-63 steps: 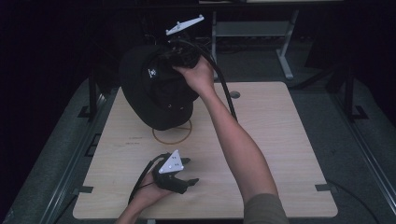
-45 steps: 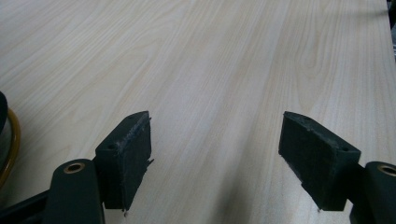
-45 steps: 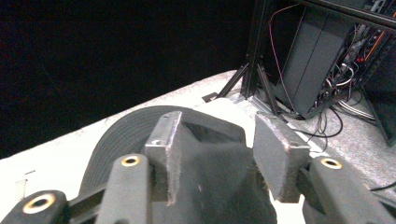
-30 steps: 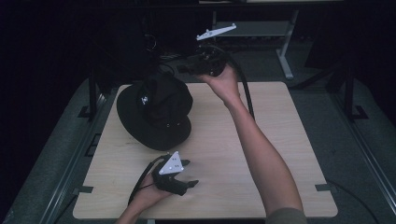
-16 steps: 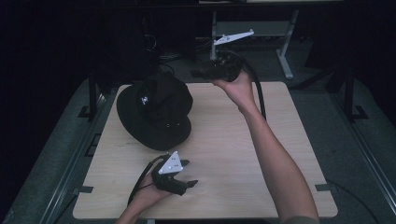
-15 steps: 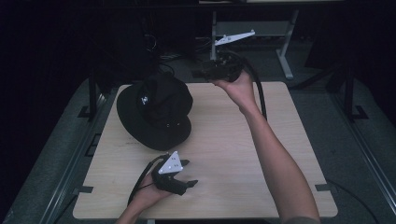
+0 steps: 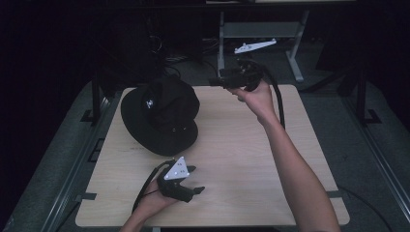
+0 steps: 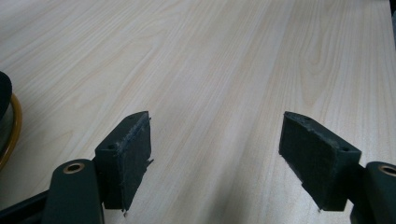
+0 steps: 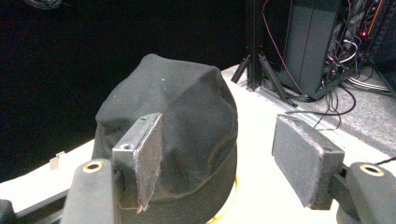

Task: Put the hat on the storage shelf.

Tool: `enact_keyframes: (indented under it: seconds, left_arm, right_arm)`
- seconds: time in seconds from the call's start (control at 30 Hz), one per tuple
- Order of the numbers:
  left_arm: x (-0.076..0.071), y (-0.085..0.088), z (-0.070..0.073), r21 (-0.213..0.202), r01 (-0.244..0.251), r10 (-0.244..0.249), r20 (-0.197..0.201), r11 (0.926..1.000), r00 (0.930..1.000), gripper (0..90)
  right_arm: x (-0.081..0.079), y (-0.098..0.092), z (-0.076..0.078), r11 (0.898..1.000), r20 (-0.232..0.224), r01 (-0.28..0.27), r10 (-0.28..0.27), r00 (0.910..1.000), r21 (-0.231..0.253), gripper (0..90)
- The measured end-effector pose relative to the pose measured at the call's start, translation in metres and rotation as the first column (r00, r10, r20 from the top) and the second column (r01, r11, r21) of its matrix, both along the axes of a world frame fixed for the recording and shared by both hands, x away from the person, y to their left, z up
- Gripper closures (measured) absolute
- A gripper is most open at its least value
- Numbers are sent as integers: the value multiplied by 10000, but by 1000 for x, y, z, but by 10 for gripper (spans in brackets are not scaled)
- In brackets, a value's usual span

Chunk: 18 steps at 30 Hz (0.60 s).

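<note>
A black hat [image 7: 162,116] sits crown-up on the wooden table [image 7: 232,159], toward 10 o'clock from centre. The right gripper [image 7: 223,81] is held above the far edge at 12 o'clock, jaws apart, empty. The left gripper [image 7: 194,180] rests at 6 o'clock, jaws spread over bare wood.

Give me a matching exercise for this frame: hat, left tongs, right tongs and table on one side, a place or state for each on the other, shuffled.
Things:
1. black hat
2. left tongs
3. right tongs
4. wooden table

Places or states:
A. open, raised over the far edge of the table
B. light wood grain, bearing the hat
C. open, low at the near edge
D. crown up, on the far left part of the table

Pairs: 1-D, 2-C, 3-A, 4-B
</note>
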<state>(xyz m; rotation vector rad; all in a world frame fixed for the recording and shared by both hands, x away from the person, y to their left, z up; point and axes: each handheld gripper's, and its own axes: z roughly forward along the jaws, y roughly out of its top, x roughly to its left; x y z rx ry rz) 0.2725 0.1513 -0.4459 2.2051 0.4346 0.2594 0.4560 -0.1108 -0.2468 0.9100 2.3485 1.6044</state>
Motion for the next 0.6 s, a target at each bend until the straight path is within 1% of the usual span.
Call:
enact_keyframes:
  seconds: [0.37, 0.57, 0.6]
  left_arm:
    - [0, 0, 0, 20, -43, 43, 4, 10000, 10000, 246]
    - [0, 0, -1, 110, 15, -15, 38, 9999, 10000, 246]
    - [0, 0, -1, 72, -2, 2, 20, 10000, 10000, 246]
  right_arm:
    - [-7, -15, -8, 10000, -68, 14, -14, 10000, 11, 314]
    - [-12, -25, -14, 9999, -192, 88, -87, 9998, 64, 309]
    - [-12, -27, -14, 9999, -245, 83, -81, 9997, 80, 303]
